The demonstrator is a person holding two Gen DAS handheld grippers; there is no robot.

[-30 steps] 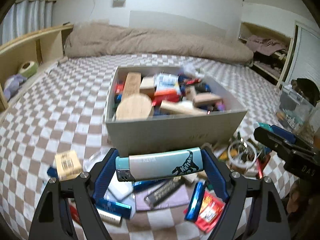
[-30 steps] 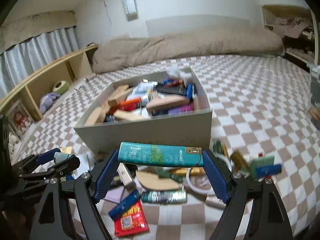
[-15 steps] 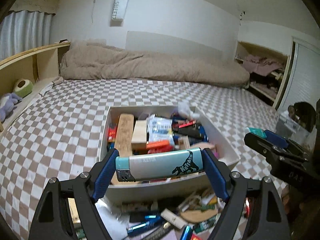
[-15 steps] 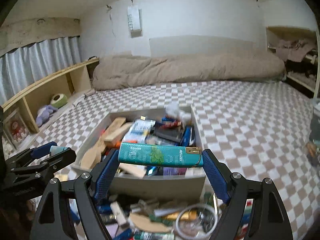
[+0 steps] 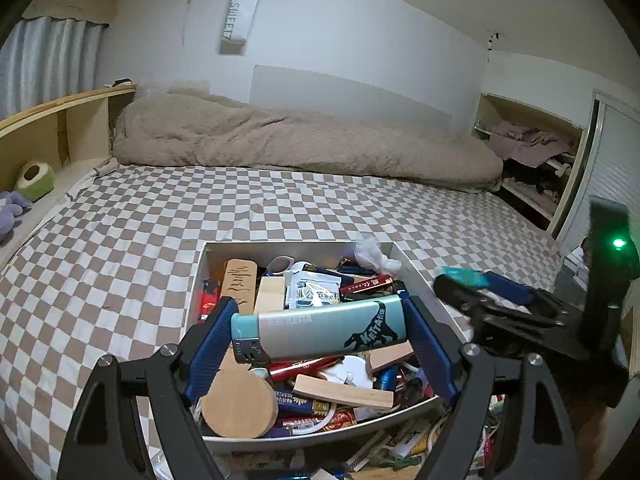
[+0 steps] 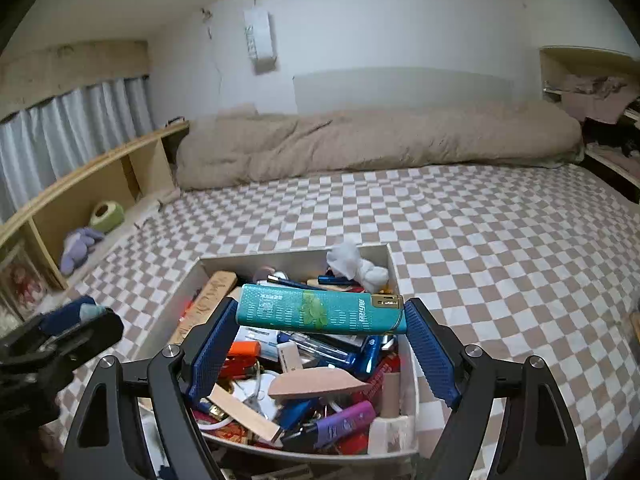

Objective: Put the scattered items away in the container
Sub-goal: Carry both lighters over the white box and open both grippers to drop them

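A grey box (image 5: 224, 444) full of small items sits on the checkered bed; it also shows in the right wrist view (image 6: 394, 426). My left gripper (image 5: 320, 330) is shut on a silver and light-blue lighter (image 5: 320, 330) with a dinosaur print, held crosswise above the box. My right gripper (image 6: 320, 314) is shut on a teal lighter (image 6: 320, 314), also held crosswise above the box. The right gripper (image 5: 480, 292) shows at the right of the left wrist view, the left gripper (image 6: 60, 328) at the left of the right wrist view.
Loose items (image 5: 404, 450) lie on the bed in front of the box. A beige duvet (image 5: 300, 148) lies along the far wall. A wooden shelf (image 6: 92, 184) with toys runs on the left. An open closet (image 5: 532, 160) stands at the right.
Both grippers have risen and moved forward from above the scattered pile to over the box, each still holding its lighter.
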